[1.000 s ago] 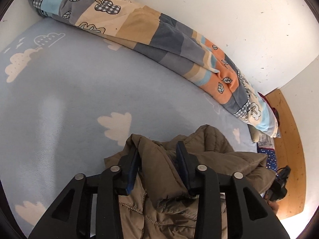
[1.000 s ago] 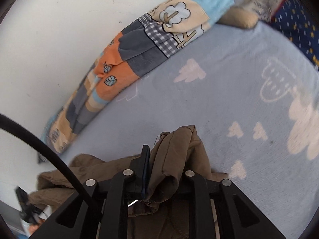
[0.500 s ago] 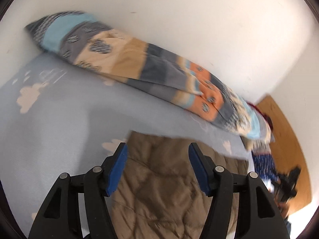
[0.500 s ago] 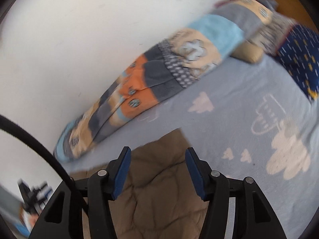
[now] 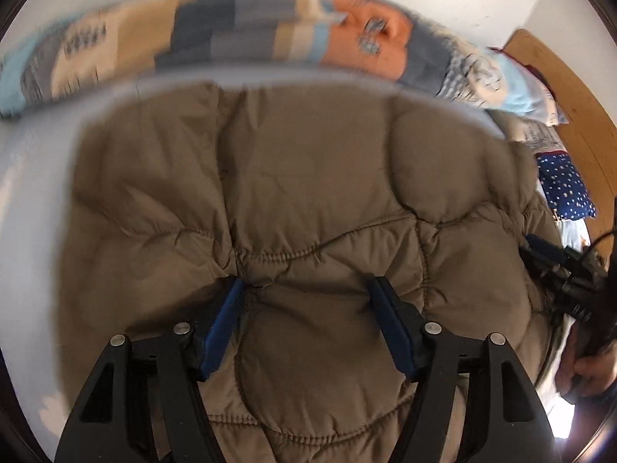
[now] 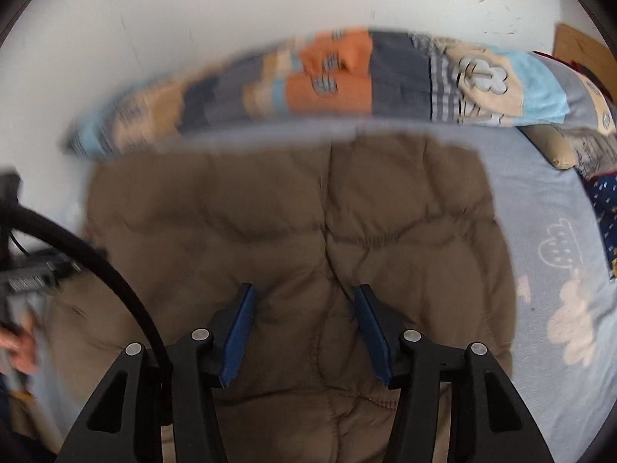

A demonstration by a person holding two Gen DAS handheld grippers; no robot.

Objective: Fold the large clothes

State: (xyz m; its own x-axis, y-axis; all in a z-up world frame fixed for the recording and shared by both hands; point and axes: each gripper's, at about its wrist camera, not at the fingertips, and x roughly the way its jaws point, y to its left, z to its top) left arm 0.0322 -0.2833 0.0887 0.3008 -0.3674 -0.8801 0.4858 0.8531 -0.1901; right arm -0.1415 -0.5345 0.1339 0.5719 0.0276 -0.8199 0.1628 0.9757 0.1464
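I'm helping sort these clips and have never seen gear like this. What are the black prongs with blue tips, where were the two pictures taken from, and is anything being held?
There is no machine here: a person holds a hand tool in each hand, and each tool is a two-finger gripper with a wide-angle camera that looks out along its fingers. One picture comes from the left gripper, the other from the right gripper. The blue strips are the grip pads.

Both look down on a brown quilted jacket spread on a bed with a pale blue cloud-print sheet. A patchwork blanket lies rolled along the white wall, with a navy starred pillow at the end.

Nothing is held. The left jaws are opening and the right are closing slightly, both standing apart above the jacket, pinching no fabric.
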